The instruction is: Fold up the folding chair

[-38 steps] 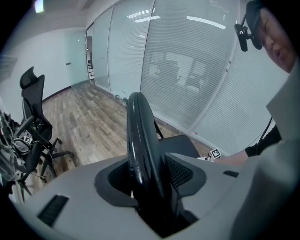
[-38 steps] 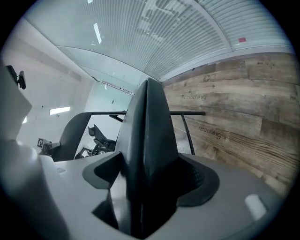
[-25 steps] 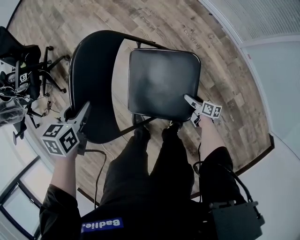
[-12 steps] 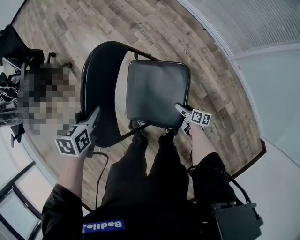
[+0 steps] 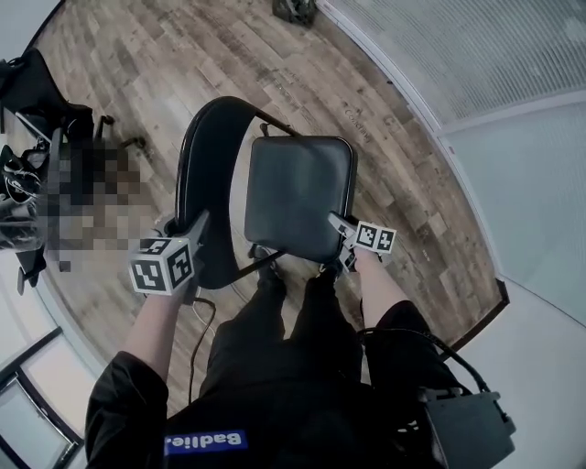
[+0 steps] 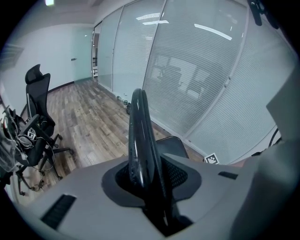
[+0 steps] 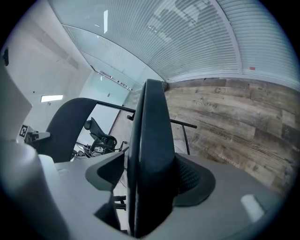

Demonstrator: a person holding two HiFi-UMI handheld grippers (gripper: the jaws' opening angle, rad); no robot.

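The black folding chair stands on the wood floor before my legs. Its curved backrest (image 5: 206, 174) is on the left and its padded seat (image 5: 298, 188) is in the middle. My left gripper (image 5: 197, 226) grips the near edge of the backrest, which runs upright between its pads (image 6: 139, 136), and its jaws are closing. My right gripper (image 5: 337, 226) clamps the front edge of the seat; the seat (image 7: 150, 140) stands on edge between its closing jaws, filling the gap. The backrest (image 7: 70, 122) shows to the left in the right gripper view.
A black office chair (image 5: 46, 101) with cables stands at the far left. A glass wall with blinds (image 5: 439, 55) runs along the right. A cable (image 5: 197, 321) trails on the floor by my legs (image 5: 284, 339). A small dark object (image 5: 295, 9) lies by the wall.
Both grippers have risen with the chair. The seat's front edge has come up, so the seat looks narrower and steeper. The left jaws have drawn tighter on the backrest.
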